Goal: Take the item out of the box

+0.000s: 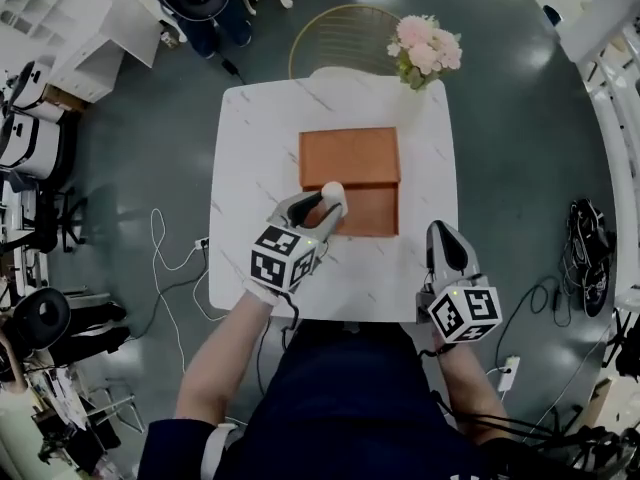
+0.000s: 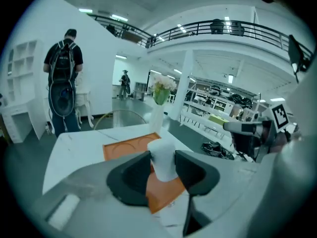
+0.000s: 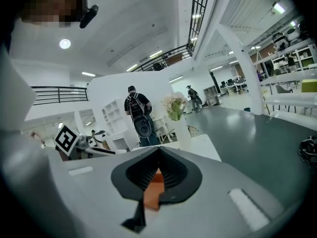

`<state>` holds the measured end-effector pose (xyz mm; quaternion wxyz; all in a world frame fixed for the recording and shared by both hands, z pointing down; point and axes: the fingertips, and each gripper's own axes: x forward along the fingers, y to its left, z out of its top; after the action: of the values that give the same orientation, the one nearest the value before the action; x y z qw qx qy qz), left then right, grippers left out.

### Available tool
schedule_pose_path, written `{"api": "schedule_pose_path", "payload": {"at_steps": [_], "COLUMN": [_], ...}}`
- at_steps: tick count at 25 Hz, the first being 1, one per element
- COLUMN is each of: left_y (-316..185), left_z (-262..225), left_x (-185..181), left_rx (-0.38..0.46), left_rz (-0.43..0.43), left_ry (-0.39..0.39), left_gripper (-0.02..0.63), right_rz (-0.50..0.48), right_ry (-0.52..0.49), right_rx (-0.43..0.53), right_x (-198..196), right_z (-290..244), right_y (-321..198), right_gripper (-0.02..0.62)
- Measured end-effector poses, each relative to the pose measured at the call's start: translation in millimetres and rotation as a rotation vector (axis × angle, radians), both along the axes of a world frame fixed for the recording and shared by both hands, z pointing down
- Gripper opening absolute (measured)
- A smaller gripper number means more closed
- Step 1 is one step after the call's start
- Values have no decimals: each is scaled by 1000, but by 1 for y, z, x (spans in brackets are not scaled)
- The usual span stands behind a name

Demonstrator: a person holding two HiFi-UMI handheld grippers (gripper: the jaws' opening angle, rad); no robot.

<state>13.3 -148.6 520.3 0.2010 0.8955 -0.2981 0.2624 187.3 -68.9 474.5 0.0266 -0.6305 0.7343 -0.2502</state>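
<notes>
White item (image 2: 161, 155), one, in left tool (image 2: 163, 167); one box (image 1: 350, 158).

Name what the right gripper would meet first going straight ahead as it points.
Likely the vase of flowers at the table's far edge, roughly in line with the right gripper; depth is unclear.

The left gripper (image 2: 162, 168) clamps a white item (image 2: 161, 150) between its jaws, with an orange box (image 2: 124, 147) behind it on a white table (image 2: 74, 143). A vase of flowers (image 2: 161, 90) stands at the table's far edge. A person (image 2: 63, 78) stands far left.
</notes>
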Motion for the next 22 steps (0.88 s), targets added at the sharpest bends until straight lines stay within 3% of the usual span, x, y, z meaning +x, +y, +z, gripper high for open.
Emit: {"api": "schedule_pose_path", "payload": {"at_steps": [4, 7, 13, 17, 22], "left_y": [-5, -10, -31, -52, -74], "left_z": [-34, -45, -21, 0, 45], "left_x": [-48, -86, -151, -172, -181], "left_rx": [186, 271, 349, 404, 378], "left_rz": [-48, -101, -200, -189, -173], "left_ry": [-37, -66, -108, -125, -137], "left_gripper": [166, 166, 166, 165, 164], "right_rz": [-72, -121, -135, -97, -41], "right_ry": [10, 21, 56, 83, 128], "right_rx": [14, 20, 5, -22, -69], "right_x": [-44, -72, -92, -92, -87], "right_z": [-10, -17, -21, -22, -21], "right_y": [-13, -19, -24, -22, -9], "right_gripper": [3, 3, 3, 3, 3]}}
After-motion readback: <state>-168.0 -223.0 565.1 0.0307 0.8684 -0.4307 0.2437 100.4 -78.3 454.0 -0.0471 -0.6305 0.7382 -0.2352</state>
